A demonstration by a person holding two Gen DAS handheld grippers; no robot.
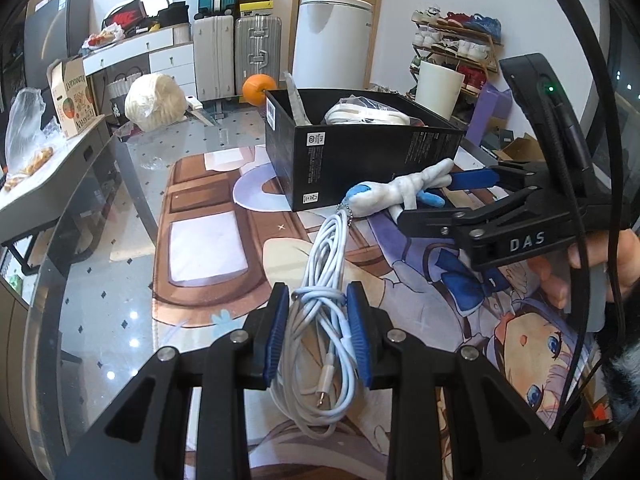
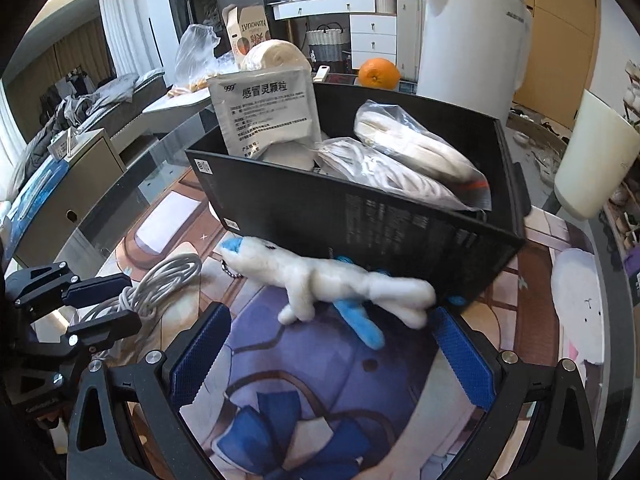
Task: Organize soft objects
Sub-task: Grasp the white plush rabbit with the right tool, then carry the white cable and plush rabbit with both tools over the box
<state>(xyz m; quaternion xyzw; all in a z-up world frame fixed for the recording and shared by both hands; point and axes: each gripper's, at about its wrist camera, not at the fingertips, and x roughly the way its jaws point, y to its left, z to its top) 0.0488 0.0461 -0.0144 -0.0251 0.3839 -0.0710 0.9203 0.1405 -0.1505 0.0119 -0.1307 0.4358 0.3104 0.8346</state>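
Note:
My left gripper (image 1: 317, 292) is shut on a coiled white cable (image 1: 324, 256), its blue pads pressing the bundle from both sides above the printed mat. A white and blue plush toy (image 2: 320, 280) lies on the mat against the front wall of a black box (image 2: 360, 220). My right gripper (image 2: 330, 314) stands open and wide, one finger on each side of the plush's tail end, and the pads do not press it. The left wrist view shows the right gripper (image 1: 426, 198) straddling the plush toy (image 1: 384, 196) next to the black box (image 1: 360, 160). The left gripper (image 2: 126, 300) and the cable (image 2: 160, 280) show at the left edge.
The box holds bagged white items (image 2: 416, 156) and a medicine sachet (image 2: 264, 112). An orange (image 2: 378, 73) and a tall white bin (image 2: 472, 36) stand behind it, a cream tub (image 2: 596, 160) to its right. The mat (image 1: 208, 248) lies on a glass table.

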